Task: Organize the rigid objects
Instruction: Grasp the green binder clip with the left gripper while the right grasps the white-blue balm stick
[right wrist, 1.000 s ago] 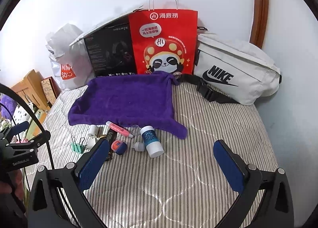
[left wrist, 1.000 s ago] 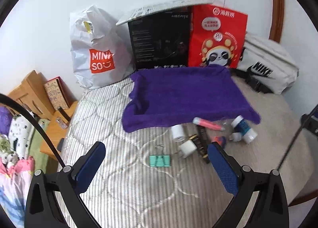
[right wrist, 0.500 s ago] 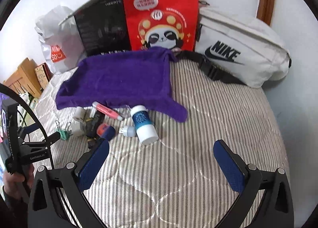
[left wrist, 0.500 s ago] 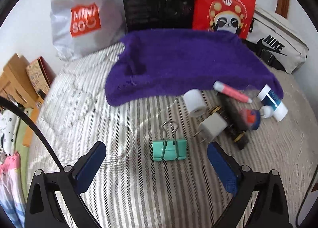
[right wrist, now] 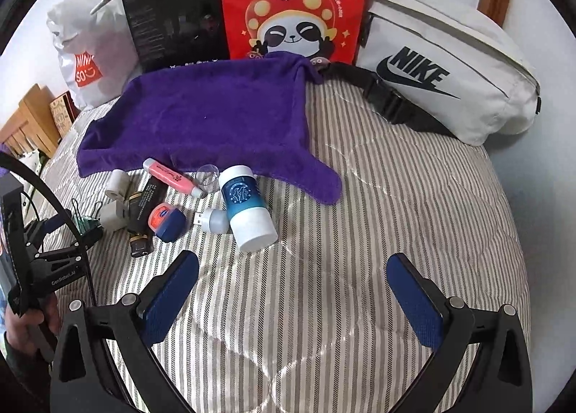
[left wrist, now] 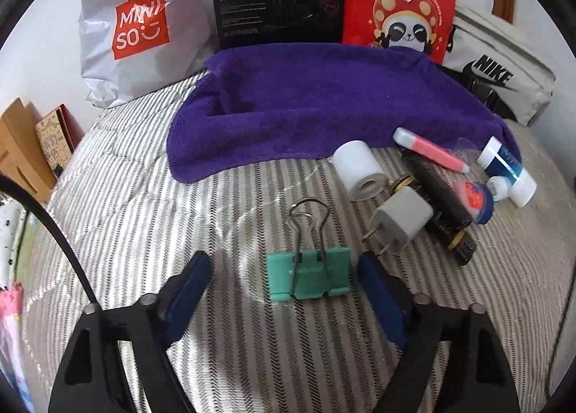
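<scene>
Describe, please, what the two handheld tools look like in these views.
Both tools, left and right, have black, angular fingers with cut-out openings and silver screw heads, tipped with dark blue textured pads. A thin black cable arcs past the left one, whose side carries small white lettering, seen from the right wrist.

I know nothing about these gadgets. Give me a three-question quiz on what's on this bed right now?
1. True or false: the green binder clip lies between the left gripper's closing jaws.
2. What colour is the towel?
3. The right gripper holds: A) the blue-and-white bottle B) the pink tube C) nothing.

Key: 1 true; 2 purple; 3 C.
</scene>
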Motion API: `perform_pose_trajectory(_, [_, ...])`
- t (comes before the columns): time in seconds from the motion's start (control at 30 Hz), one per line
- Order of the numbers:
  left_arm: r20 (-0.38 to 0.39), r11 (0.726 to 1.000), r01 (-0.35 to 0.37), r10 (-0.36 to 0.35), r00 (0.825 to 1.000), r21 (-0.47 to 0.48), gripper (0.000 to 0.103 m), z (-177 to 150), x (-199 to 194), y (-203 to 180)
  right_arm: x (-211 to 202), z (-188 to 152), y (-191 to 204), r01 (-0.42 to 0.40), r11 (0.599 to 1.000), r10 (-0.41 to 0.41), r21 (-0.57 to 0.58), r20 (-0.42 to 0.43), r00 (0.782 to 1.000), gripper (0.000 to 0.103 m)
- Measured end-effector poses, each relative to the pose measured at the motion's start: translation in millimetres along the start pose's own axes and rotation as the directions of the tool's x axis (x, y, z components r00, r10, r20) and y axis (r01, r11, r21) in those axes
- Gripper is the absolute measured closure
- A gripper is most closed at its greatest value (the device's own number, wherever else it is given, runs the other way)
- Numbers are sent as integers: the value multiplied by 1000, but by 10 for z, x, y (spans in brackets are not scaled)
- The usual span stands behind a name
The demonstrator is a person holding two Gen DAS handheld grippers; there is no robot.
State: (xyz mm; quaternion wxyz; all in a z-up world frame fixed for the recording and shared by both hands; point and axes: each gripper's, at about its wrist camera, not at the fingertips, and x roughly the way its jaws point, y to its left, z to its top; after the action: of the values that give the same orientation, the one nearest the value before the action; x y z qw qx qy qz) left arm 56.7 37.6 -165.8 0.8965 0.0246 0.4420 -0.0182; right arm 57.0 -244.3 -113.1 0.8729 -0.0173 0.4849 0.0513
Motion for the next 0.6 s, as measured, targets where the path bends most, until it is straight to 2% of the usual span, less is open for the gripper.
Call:
perform_pose_trajectory(0.07, [6,1000,15,-15,1000,-6,33,-3,-9,5,30,12,28,-10,1000,10,-11,8,1000,0])
perform_pose_trajectory(0.13, [13,1000,17,-17,1000,-2,43,2,-21,-2,59,25,49,-21,1000,21,-20,13,1000,0])
perform_pose_trajectory(0.2, [20,1000,25,-25,999,7,59,5,-35,-18,113,54,70,-41,999,41,-27,14,999,1])
perform_pose_trajectory(0.23, [23,1000,27,-27,999,12,62,6,-40,-26,144,71,76,-50,998,51,-30,12,999,2])
perform_pose_trajectory(0.4, [24,1000,28,-28,999,9,63,0,-48,-21,366,193,94,-97,994,98,-41,16,995,9])
perform_pose_trajectory(0.57, [24,1000,31,-31,999,6,63,0,-46,-15,663,272,64,-117,992,116,-50,-30,993,31])
perform_pose_trajectory(0.6, [24,1000,30,-30,999,6,63,-1,-43,-17,724,281,72,-120,991,117,-57,-45,992,32])
